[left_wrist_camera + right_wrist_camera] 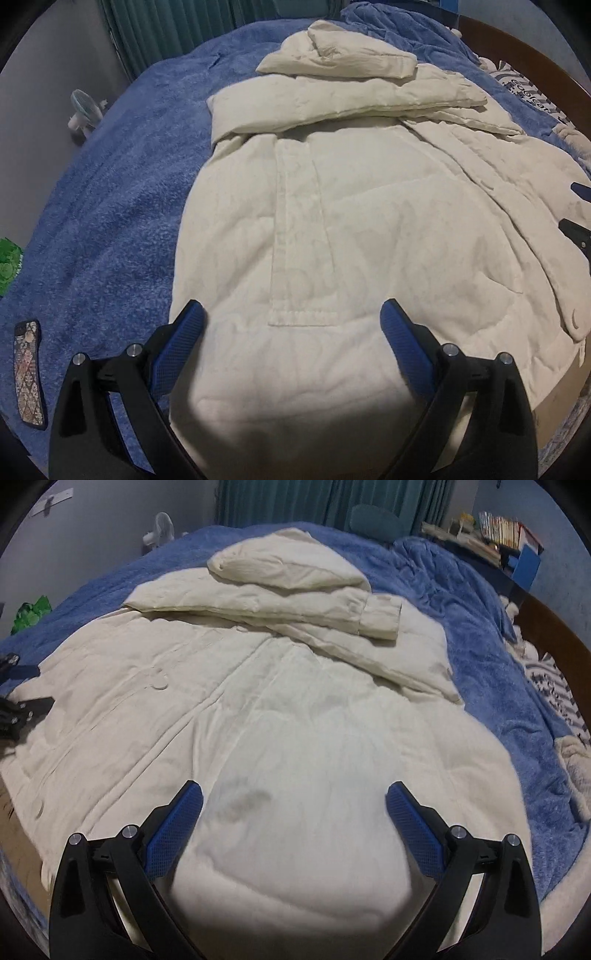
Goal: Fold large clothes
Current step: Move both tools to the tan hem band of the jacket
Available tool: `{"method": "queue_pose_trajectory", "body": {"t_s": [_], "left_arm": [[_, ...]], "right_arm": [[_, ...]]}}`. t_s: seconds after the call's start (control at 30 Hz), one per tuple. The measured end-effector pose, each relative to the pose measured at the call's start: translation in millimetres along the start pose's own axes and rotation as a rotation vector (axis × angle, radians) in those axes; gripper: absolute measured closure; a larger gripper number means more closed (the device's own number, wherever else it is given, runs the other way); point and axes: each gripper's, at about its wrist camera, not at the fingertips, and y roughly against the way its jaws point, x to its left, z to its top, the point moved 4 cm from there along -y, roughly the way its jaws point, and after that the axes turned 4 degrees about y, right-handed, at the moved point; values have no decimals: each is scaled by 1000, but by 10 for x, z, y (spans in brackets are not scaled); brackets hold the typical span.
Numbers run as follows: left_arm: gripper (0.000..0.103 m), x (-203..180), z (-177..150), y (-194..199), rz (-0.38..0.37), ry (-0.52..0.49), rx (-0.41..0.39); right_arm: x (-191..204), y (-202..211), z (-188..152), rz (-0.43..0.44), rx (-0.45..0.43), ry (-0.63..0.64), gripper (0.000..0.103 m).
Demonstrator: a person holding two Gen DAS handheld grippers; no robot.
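The left gripper (291, 314) and the right gripper (294, 795) both hang wide open above the near end of the big cream coat (369, 229), holding nothing. The coat lies flat on a blue blanket (129, 177). Its sleeves (280, 602) are folded across the far end.

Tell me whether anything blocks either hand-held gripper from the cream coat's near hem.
Nothing visible does. The left hand-held gripper and right hand-held gripper hang open right over the cream coat; the phone lies aside on the blue blanket.
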Motion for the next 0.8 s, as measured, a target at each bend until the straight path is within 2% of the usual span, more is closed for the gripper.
{"method": "queue_pose_trajectory", "body": {"t_s": [0.07,0.27,0.37,0.4,0.47,0.63,0.7,0.8], "left_arm": [[11,-24,-6,99,-2,-3,-21],[11,17,1,637,6,11,-169],[11,199,-27,968,-84,92,-222],[11,284,-56,1037,-141,127,-213],[11,396,-113,1051,-182,170,-170],[11,629,-270,886,-76,214,-31],[11,656,-280,879,-68,229,-26],[11,604,-267,899,-31,196,-24]], "right_arm": [[-31,115,-21,-3,-35,2,7],[-341,549,-17,27,-157,-107,7],[-623,814,-28,65,-192,-181,7],[-740,879,-43,75,-184,-209,7],[-918,935,-87,80,-144,-238,7],[-1162,932,-271,48,-44,-275,7],[-1189,917,-371,49,-14,-287,7],[-1204,907,-466,30,24,-264,7]]}}
